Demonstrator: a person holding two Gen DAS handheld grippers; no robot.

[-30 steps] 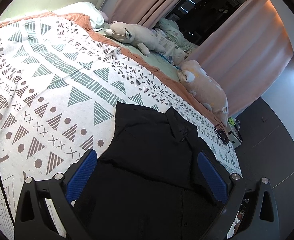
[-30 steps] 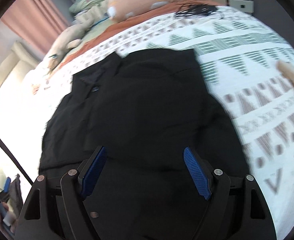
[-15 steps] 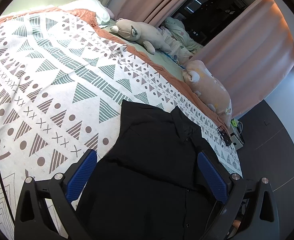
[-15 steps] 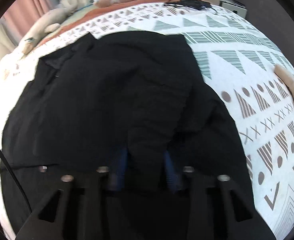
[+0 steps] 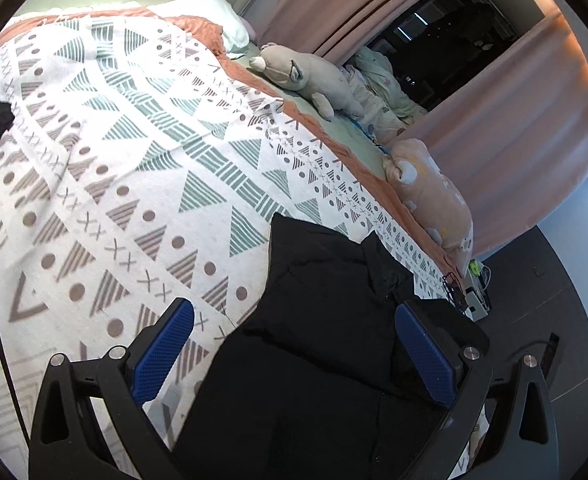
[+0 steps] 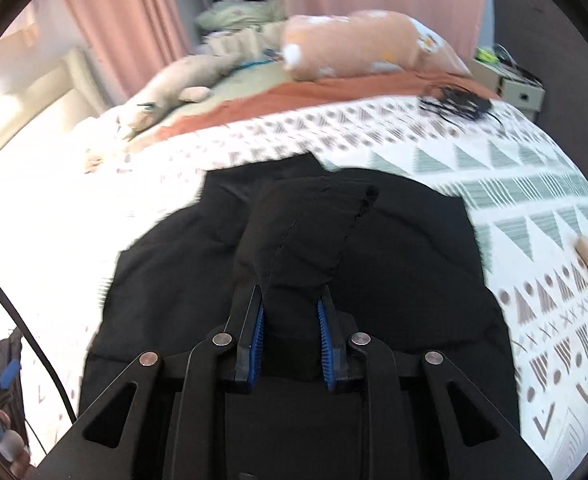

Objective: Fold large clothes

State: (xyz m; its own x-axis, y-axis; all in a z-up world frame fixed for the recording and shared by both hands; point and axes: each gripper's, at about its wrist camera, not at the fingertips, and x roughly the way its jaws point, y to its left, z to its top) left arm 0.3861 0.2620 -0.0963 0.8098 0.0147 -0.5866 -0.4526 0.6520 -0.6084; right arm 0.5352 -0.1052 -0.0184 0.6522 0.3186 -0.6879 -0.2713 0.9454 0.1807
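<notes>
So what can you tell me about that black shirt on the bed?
The black shirt is a collared button-up of thin, soft-looking cloth, lying spread on the patterned bedspread. The right tongs have just closed on a bunched fold of it, which stands up off the rest. The left tongs are open above it, not gripping.
</notes>
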